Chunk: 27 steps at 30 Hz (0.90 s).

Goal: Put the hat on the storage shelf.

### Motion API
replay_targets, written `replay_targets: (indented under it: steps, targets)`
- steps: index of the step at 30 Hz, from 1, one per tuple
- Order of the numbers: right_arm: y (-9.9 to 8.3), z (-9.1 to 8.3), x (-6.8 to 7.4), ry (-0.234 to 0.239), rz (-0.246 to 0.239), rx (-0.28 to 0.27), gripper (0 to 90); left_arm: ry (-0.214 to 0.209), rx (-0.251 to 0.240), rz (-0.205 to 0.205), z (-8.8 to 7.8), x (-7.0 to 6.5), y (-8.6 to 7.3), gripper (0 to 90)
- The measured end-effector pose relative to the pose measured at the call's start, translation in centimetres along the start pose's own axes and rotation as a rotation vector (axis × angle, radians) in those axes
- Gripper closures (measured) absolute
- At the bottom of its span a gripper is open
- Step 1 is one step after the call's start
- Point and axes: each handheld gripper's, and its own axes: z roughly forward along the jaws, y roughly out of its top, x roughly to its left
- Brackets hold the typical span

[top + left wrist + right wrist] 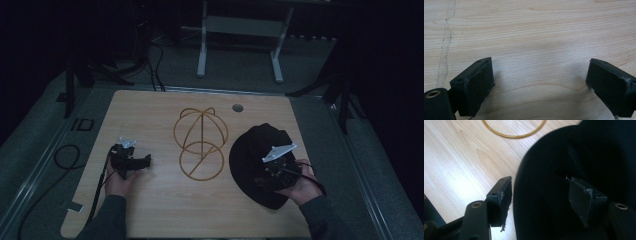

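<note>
With the right gripper [540, 200] spread wide over the black hat's [584, 152] brim edge, nothing pinched yet, best to slide one jaw under the fabric before squeezing. Just ahead sits the wire hat stand [200, 142], so probably headed there. Left gripper [539, 86] parked open, well off to the side.

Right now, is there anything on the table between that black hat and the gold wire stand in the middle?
Nothing visible. The black hat lies just right of the gold wire stand, with only bare wooden table between them. The right gripper is at the hat's brim, its jaws open astride the edge; the left gripper rests on the stand's far side.
</note>
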Motion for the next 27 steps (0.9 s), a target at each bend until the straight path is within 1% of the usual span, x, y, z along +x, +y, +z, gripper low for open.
replay_targets:
  steps: [2,3,4,5,6,7,8,9,10,11,12,13,14,15,16,17,19,21,22,23,24,25,26,27]
  targets:
    - [-0.1,-0.2,-0.1,-0.006,0.003,0.0,35.1,0.0,0.0,0.0,0.0,0.0,0.0,7.9]
    - [-0.4,-0.7,-0.4,-0.01,0.014,0.002,35.2,0.0,0.0,0.0,0.0,0.0,0.0,7.9]
    - [-0.4,-0.7,-0.4,-0.01,0.014,0.002,35.2,0.0,0.0,0.0,0.0,0.0,0.0,7.9]
    - [-0.6,-1.2,-0.6,-0.013,0.022,0.002,35.0,0.0,0.0,0.0,0.0,0.0,0.0,7.9]
    - [-0.7,-1.6,-0.7,-0.026,0.03,0.003,33.6,0.0,0.0,0.0,0.0,0.0,0.0,7.9]
    - [-1.0,-2.4,-0.9,-0.043,0.046,-0.008,33.6,0.0,0.0,0.0,0.0,0.0,0.0,7.9]
    - [-1.0,-2.4,-0.9,-0.043,0.046,-0.008,33.6,0.0,0.0,0.0,0.0,0.0,0.0,7.9]
    - [-1.1,-3.2,-1.2,-0.058,0.063,-0.022,32.7,0.0,0.0,0.0,0.0,0.0,0.0,7.9]
    - [-1.1,-3.2,-1.2,-0.058,0.063,-0.022,32.7,0.0,0.0,0.0,0.0,0.0,0.0,7.9]
    - [-1.3,-3.7,-1.4,-0.078,0.085,-0.02,31.3,0.0,0.0,0.0,0.0,0.0,0.0,7.9]
    - [-1.3,-3.7,-1.4,-0.078,0.085,-0.02,31.3,0.0,0.0,0.0,0.0,0.0,0.0,7.9]
    - [-1.4,-3.9,-1.8,-0.093,0.103,-0.019,30.0,0.0,0.0,0.0,0.0,0.0,0.0,7.9]
    - [-1.4,-3.9,-1.8,-0.093,0.103,-0.019,30.0,0.0,0.0,0.0,0.0,0.0,0.0,7.9]
    - [-1.5,-3.8,-2.2,-0.114,0.128,-0.007,28.7,0.0,0.0,0.0,0.0,0.0,0.0,7.9]
    - [-1.5,-3.8,-2.2,-0.114,0.128,-0.007,28.7,0.0,0.0,0.0,0.0,0.0,0.0,7.9]
    - [-1.7,-3.5,-2.6,-0.115,0.147,0.006,28.6,0.0,0.0,0.0,0.0,0.0,0.0,7.9]
    - [-1.8,-3.0,-2.9,-0.116,0.162,0.022,28.1,0.0,0.0,0.0,0.0,0.0,0.0,7.9]
    - [-1.7,-2.4,-3.1,-0.113,0.172,0.037,28.2,0.0,0.0,0.0,0.0,0.0,0.0,7.9]
    - [-1.7,-2.4,-3.1,-0.113,0.172,0.037,28.2,0.0,0.0,0.0,0.0,0.0,0.0,7.9]
    - [-1.6,-1.8,-3.3,-0.119,0.193,0.057,28.3,0.0,0.0,0.0,0.0,0.0,0.0,7.9]
    - [-1.6,-1.8,-3.3,-0.119,0.193,0.057,28.3,0.0,0.0,0.0,0.0,0.0,0.0,7.9]
    - [-1.4,-1.3,-3.5,-0.117,0.205,0.066,28.5,0.0,0.0,0.0,0.0,0.0,0.0,7.9]
    - [-1.4,-1.3,-3.5,-0.117,0.205,0.066,28.5,0.0,0.0,0.0,0.0,0.0,0.0,7.9]
    - [-1.2,-0.9,-3.6,-0.124,0.215,0.074,30.4,0.0,0.0,0.0,0.0,0.0,0.0,7.9]
